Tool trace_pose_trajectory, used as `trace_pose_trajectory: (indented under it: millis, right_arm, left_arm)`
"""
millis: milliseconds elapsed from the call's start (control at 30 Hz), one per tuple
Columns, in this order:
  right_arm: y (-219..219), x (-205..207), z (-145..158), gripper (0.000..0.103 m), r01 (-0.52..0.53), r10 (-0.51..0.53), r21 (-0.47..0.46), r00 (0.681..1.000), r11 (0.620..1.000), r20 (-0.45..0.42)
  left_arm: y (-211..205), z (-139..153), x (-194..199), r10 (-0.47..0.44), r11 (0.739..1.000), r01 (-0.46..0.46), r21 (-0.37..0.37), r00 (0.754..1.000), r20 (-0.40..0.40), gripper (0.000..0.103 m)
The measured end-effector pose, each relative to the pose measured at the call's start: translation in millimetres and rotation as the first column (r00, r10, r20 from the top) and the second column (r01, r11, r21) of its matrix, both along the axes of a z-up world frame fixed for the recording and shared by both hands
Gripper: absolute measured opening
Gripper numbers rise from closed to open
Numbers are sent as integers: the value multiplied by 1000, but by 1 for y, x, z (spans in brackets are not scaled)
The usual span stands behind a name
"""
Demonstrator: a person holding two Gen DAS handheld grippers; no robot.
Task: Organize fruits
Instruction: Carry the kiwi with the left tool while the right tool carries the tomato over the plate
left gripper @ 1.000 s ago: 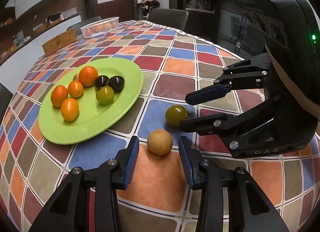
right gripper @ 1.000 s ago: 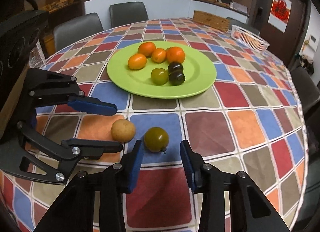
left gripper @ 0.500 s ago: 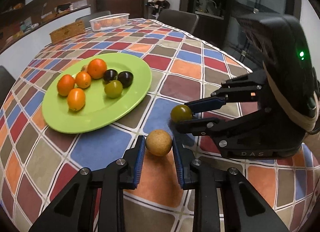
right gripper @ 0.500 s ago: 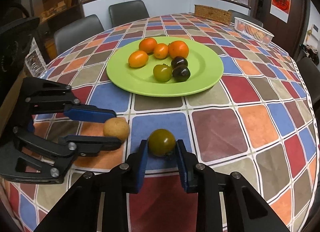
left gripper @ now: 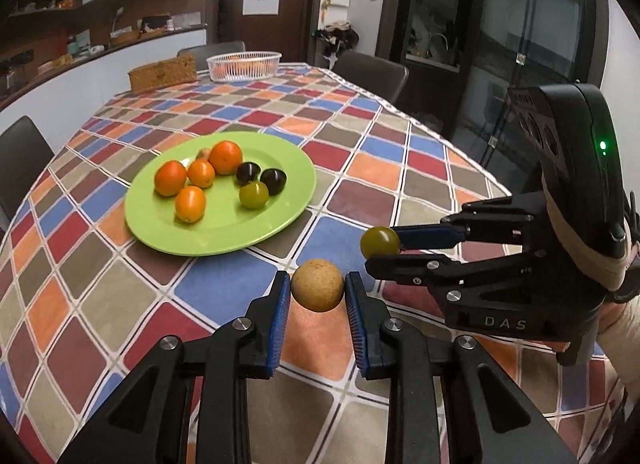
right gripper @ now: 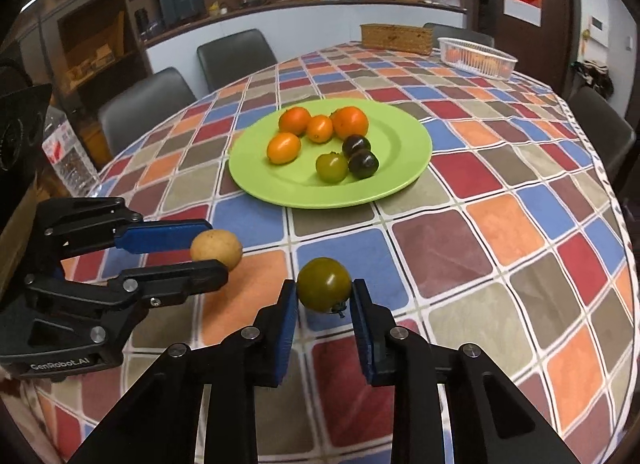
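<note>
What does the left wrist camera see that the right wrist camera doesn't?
Only the left wrist view shows the left tool head-on, squeezing the round tan fruit, and the glass doors. Only the right wrist view shows the right tool head-on, squeezing the green tomato, and the wall shelves. Both show the lime green plate of orange, dark and green fruits, the checkered tablecloth and the white basket.

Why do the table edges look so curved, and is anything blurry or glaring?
Both views bend from fisheye lenses and darken at the corners. Left wrist view: table bulges, brown fruit sharp, window reflections at right. Right wrist view: green tomato crisp with a small highlight, shelves dim, plate evenly lit.
</note>
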State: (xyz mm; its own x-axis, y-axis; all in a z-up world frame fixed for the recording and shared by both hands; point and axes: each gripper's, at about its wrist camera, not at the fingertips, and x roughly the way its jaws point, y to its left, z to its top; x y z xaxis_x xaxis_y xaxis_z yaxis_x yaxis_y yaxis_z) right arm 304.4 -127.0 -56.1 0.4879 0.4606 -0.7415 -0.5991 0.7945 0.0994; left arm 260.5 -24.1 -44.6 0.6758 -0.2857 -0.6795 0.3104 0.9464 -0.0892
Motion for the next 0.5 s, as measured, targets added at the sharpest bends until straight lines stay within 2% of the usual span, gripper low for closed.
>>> trace_pose_trajectory:
  millis: [500]
  right_arm:
    - [7,-32,52,28,67,-76,96,993,993,91]
  left_arm:
    - [24,48,-33,56,998,-55,-11,990,131,28]
